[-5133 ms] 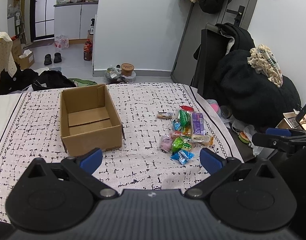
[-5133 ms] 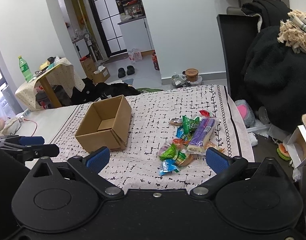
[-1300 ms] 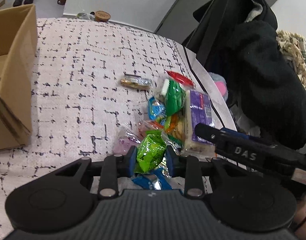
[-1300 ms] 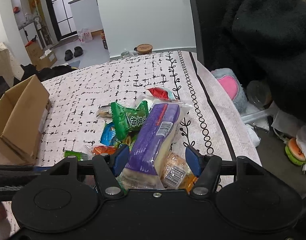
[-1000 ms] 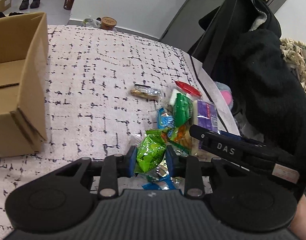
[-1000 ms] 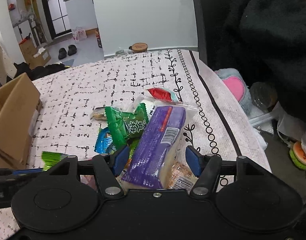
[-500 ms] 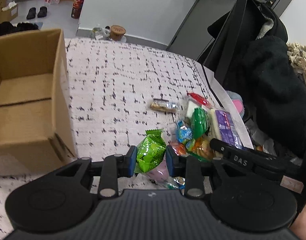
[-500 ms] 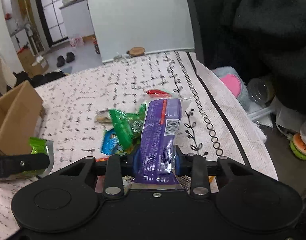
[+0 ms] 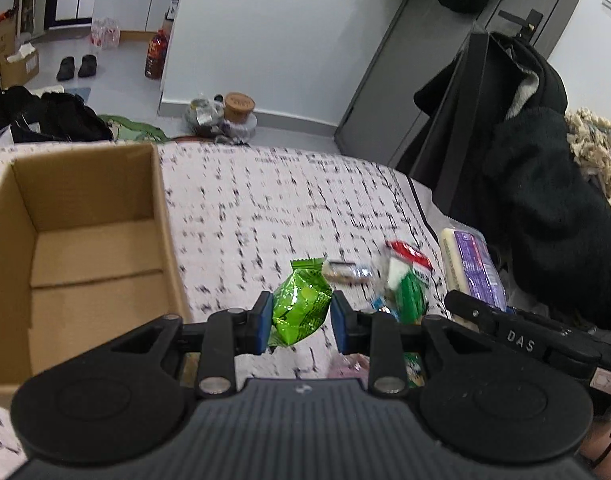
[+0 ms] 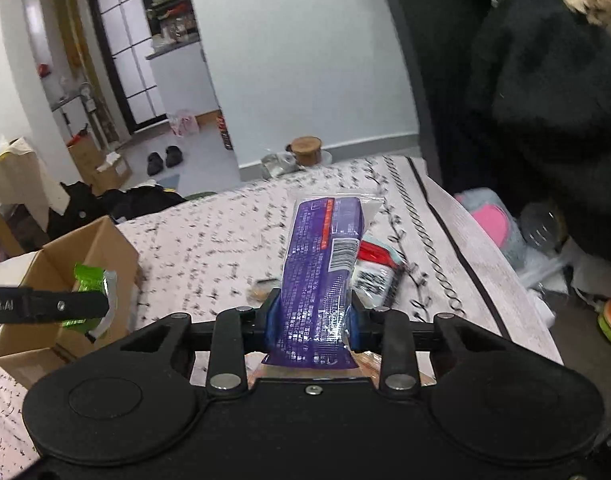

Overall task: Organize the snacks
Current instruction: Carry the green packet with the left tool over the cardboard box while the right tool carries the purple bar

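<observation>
My left gripper [image 9: 301, 322] is shut on a bright green snack packet [image 9: 301, 308], held above the patterned bedspread just right of an open cardboard box [image 9: 85, 200]. The box looks bare inside. My right gripper [image 10: 313, 324] is shut on a long purple packet [image 10: 321, 264], lifted off the pile and pointing away from me. Below it lie the other snacks: a red-and-white packet [image 10: 375, 258] and a small bar [image 10: 259, 290]. In the left wrist view the pile [image 9: 405, 284] sits right of the green packet, with the purple packet [image 9: 473, 268] beyond it.
The bedspread's right edge [image 10: 461, 248] drops to a floor cluttered with a pink plush toy [image 10: 493, 220]. A heap of black clothing [image 9: 545, 200] stands at the right. Bare bedspread [image 9: 285, 200] lies between the box and the snacks.
The right gripper closed on the purple packet and lifted it off the pile. The left gripper rose with the green packet and moved left, nearer the box.
</observation>
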`<state>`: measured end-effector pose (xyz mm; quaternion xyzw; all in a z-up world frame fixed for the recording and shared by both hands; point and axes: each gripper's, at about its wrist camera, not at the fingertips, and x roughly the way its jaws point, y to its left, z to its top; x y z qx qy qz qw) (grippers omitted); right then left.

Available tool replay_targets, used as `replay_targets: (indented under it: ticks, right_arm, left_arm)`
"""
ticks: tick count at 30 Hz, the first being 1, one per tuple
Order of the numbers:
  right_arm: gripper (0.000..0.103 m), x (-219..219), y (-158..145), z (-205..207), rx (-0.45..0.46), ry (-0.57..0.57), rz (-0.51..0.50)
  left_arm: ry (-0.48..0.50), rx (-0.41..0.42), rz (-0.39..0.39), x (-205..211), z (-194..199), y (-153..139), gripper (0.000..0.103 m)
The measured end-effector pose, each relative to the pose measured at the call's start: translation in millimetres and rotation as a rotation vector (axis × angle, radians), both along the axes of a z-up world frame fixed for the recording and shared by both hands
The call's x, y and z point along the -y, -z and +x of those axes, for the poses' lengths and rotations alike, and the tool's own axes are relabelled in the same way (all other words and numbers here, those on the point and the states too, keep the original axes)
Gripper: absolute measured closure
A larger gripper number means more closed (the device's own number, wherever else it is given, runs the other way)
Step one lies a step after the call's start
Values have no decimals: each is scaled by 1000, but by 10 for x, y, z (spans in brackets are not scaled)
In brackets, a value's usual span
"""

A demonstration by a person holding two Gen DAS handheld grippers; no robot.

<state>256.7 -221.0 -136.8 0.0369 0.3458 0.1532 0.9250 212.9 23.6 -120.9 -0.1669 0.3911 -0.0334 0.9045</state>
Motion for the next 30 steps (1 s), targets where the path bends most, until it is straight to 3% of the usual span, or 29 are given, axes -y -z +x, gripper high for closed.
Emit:
replay_targets:
  ticks: [16,30]
  right_arm:
    - [72,-715,-219,62,73,-204,25]
    - [72,-1252,-439,311,100,-315,55]
  left_arm:
    - [-69,58,38,-456,90,-247,73]
    - [-151,83,59,-903,129,-341,73]
